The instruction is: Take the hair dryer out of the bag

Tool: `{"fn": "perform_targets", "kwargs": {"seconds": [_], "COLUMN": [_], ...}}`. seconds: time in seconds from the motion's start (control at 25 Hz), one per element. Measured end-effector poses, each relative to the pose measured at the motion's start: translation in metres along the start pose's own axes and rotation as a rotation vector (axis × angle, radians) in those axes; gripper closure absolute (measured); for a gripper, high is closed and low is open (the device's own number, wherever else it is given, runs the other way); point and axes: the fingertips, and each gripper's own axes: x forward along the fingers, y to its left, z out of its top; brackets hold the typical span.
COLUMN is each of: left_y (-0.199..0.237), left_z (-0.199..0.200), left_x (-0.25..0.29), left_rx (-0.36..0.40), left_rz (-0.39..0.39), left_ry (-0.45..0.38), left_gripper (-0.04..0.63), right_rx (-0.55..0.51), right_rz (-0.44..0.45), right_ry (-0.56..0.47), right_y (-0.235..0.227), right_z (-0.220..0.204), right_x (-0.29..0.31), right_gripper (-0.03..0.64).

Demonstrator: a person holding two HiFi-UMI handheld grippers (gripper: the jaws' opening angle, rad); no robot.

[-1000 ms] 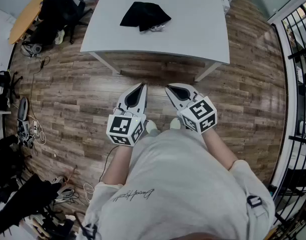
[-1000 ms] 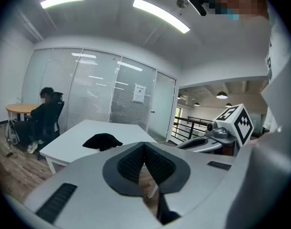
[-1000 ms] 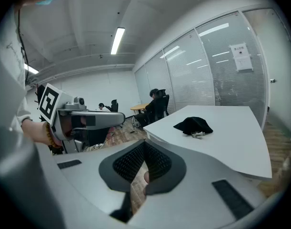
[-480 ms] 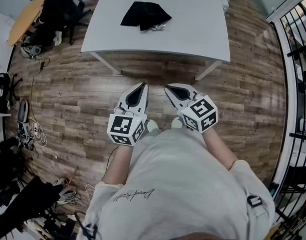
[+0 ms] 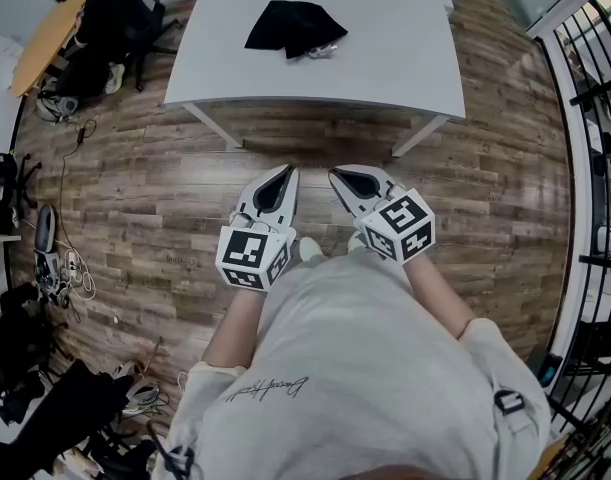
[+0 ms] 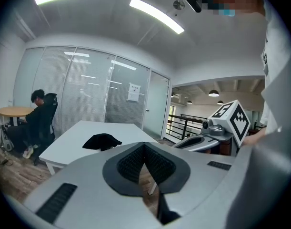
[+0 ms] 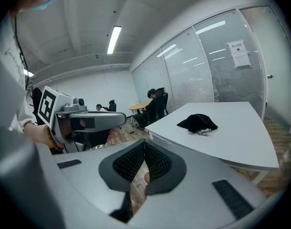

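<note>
A black bag (image 5: 293, 26) lies on the white table (image 5: 385, 58) at the far side of the head view, with a bit of silver showing at its right edge. The same bag (image 6: 102, 141) (image 7: 197, 123) shows in both gripper views. No hair dryer can be made out. My left gripper (image 5: 282, 174) and right gripper (image 5: 339, 177) are held side by side over the wooden floor, short of the table's near edge. Both are shut with nothing between the jaws (image 6: 144, 147) (image 7: 145, 146).
A person in black sits at a round wooden table (image 5: 47, 33) at the far left. Cables and dark gear litter the floor (image 5: 45, 268) along the left. A black railing (image 5: 595, 168) runs down the right side. The table's legs (image 5: 210, 128) stand just ahead.
The table and bag have drifted slightly up and right in the head view. Both grippers keep their pose and stay shut.
</note>
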Motion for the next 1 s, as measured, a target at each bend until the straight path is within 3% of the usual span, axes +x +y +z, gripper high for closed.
{"fn": "perform_targets", "kwargs": {"seconds": [0.48, 1.0], "left_y": [0.021, 0.037], "left_z": [-0.006, -0.007], "left_x": [-0.020, -0.015], "left_rx": [0.003, -0.001], "left_rz": [-0.061, -0.050], "left_ry": [-0.008, -0.020], "left_gripper": [0.583, 0.583], "right_rx": [0.011, -0.009], "right_rz": [-0.074, -0.092], "right_ry": [0.003, 0.001], "right_y": [0.019, 0.017], "right_z": [-0.005, -0.001], "right_x": [0.017, 0.034], "right_gripper": [0.592, 0.592]}}
